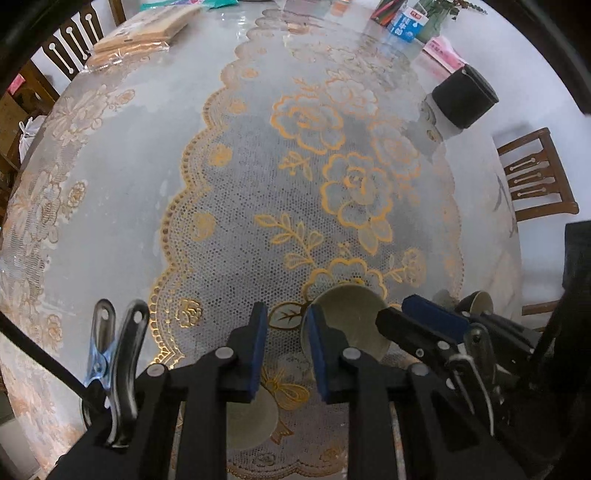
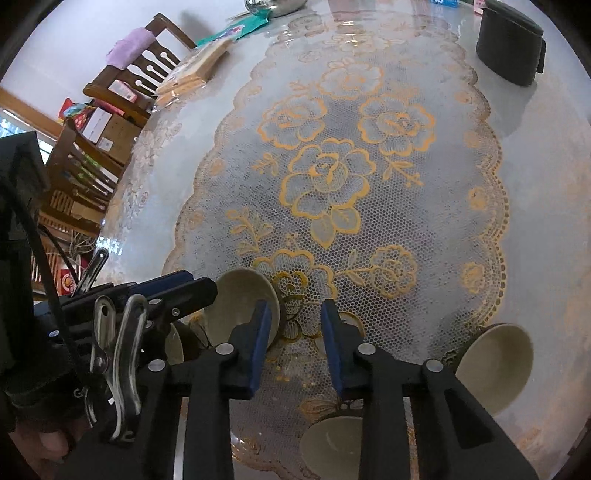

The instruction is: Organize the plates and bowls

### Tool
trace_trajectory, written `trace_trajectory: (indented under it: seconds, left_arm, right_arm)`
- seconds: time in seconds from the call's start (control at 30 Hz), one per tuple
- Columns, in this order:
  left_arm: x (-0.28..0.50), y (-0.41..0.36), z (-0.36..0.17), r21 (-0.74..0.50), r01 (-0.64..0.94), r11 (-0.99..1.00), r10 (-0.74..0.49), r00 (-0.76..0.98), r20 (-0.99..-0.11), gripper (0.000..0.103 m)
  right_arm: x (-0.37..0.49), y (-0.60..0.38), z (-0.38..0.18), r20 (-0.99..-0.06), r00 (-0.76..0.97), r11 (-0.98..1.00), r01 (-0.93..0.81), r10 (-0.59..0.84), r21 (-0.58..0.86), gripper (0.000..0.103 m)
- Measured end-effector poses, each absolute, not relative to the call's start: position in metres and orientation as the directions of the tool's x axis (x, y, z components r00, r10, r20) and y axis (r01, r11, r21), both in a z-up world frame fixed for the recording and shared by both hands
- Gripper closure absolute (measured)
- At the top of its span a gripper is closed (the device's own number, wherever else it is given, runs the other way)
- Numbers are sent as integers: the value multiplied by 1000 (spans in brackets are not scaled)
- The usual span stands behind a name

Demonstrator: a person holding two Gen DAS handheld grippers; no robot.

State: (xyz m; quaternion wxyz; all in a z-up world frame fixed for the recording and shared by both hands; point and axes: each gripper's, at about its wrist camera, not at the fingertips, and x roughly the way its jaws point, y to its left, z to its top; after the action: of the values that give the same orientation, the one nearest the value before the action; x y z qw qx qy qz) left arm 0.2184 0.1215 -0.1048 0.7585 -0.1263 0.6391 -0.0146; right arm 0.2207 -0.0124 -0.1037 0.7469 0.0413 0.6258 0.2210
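Note:
Several olive-green dishes lie on the lace tablecloth near the front edge. In the left wrist view my left gripper (image 1: 286, 347) is open and empty, above the cloth; a green plate (image 1: 351, 317) lies just right of its right finger, a small dish (image 1: 251, 421) under it. My right gripper (image 1: 417, 314) reaches in from the right, beside a bowl (image 1: 478, 301). In the right wrist view my right gripper (image 2: 293, 343) is open and empty; a bowl (image 2: 240, 306) lies by its left finger, another bowl (image 2: 495, 362) at right, a plate (image 2: 332, 439) below. My left gripper (image 2: 184, 288) enters from the left.
A black container (image 1: 463, 98) stands at the table's far right, also in the right wrist view (image 2: 509, 51). Packaged flat boxes (image 1: 144, 31), a blue carton (image 1: 408, 24) and pencils sit at the far end. Wooden chairs (image 1: 537, 177) surround the table.

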Motion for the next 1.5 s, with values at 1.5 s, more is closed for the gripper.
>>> trace_trajectory:
  seconds: [1.5]
  left_arm:
    - [213,107,-83,-338,-99,936,-314,199,-928,98]
  right_arm:
    - [222,-26,-87,-899,83,870,-303,431,389,97]
